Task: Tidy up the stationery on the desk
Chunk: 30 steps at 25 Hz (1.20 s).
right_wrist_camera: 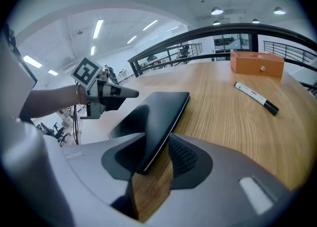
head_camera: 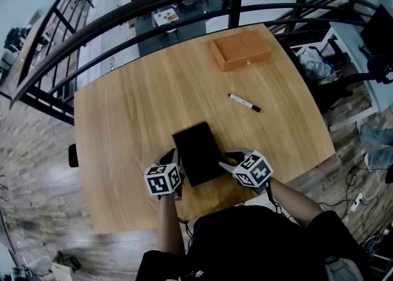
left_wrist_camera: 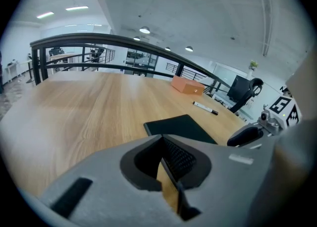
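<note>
Black notebook (head_camera: 199, 153), long axis pointing away, far end skewed slightly left

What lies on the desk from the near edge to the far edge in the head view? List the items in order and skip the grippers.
black notebook → marker → orange box
</note>
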Each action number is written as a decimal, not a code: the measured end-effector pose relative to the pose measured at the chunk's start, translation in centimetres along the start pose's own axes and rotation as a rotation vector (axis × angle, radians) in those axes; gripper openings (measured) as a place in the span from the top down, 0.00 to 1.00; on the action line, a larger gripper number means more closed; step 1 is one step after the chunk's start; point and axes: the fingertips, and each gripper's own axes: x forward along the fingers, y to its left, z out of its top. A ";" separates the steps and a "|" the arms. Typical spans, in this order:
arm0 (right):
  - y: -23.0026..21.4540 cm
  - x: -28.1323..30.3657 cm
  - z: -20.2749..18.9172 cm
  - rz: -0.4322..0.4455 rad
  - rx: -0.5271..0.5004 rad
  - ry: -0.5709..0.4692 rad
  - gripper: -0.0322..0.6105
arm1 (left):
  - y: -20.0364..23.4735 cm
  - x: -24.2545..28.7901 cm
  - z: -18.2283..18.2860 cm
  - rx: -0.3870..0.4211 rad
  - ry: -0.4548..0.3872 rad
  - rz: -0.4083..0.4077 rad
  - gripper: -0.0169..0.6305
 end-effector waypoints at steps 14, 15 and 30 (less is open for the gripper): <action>-3.8 -8.2 8.7 -0.163 0.041 -0.399 0.93 | -4.1 -10.2 6.6 0.183 -0.312 0.021 0.98; -3.8 -8.7 9.0 -0.163 0.036 -0.414 0.93 | -4.7 -10.6 7.0 0.200 -0.329 0.021 0.98; -5.6 -14.0 10.3 -0.233 0.026 -0.548 0.93 | -10.7 -11.4 9.9 0.305 -0.408 -0.036 0.98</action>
